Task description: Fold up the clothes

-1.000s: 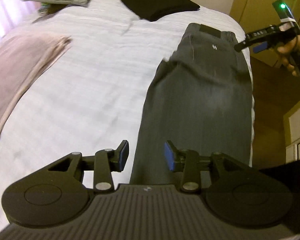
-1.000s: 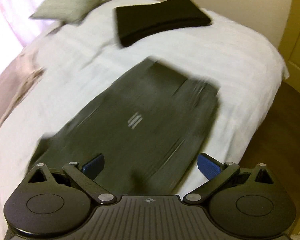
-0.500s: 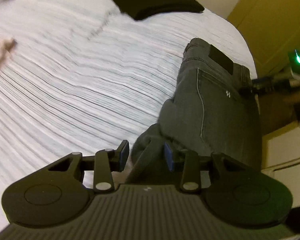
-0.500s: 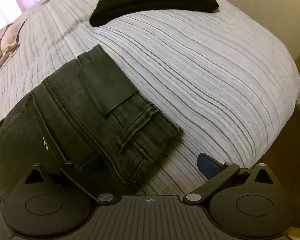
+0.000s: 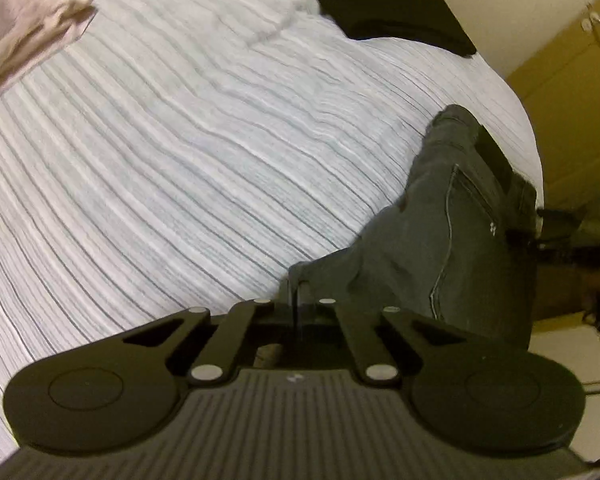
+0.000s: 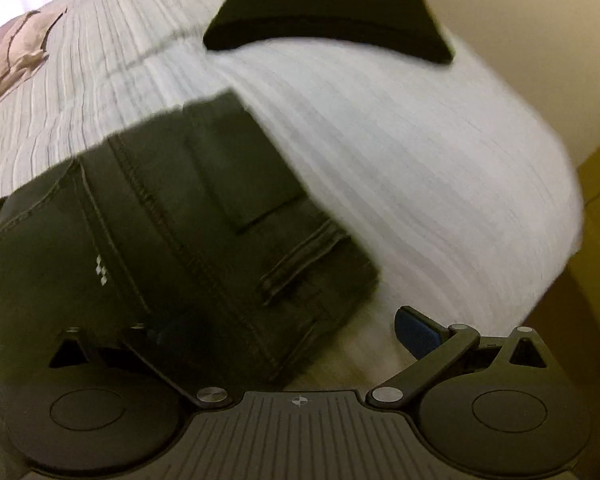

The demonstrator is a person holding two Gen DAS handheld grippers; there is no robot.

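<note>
- While the dark grey jeans [image 5: 452, 232] lie along the right-hand edge of the bed, the left gripper [image 5: 296, 300] has its fingers pressed together on a fold of the denim at the near end of the garment.
- Seen from the left wrist, the jeans run away from that pinched fold toward the waistband, where a black patch and a back pocket with pale stitching show.
- At the far right of the same view, a dark shape sits just beside the waistband; it is too blurred to tell what part of the other tool it is.
- From the right wrist, the right gripper [image 6: 300, 336] stands wide apart: its blue-padded right finger [image 6: 416, 332] hovers over bare bedding, and the left finger is lost in shadow against the denim.
- Whether that left finger touches the jeans [image 6: 172, 232] cannot be told; nothing sits clamped between the two.
- A striped white bedspread [image 5: 172, 152] covers the mattress beneath everything.
- A folded black garment [image 6: 332, 20] rests well apart from the jeans, toward the far side of the bed.
- A pinkish cloth [image 5: 24, 28] lies at the far left.
- Yellow-brown cupboard doors [image 5: 572, 112] stand beyond the bed's right edge.
</note>
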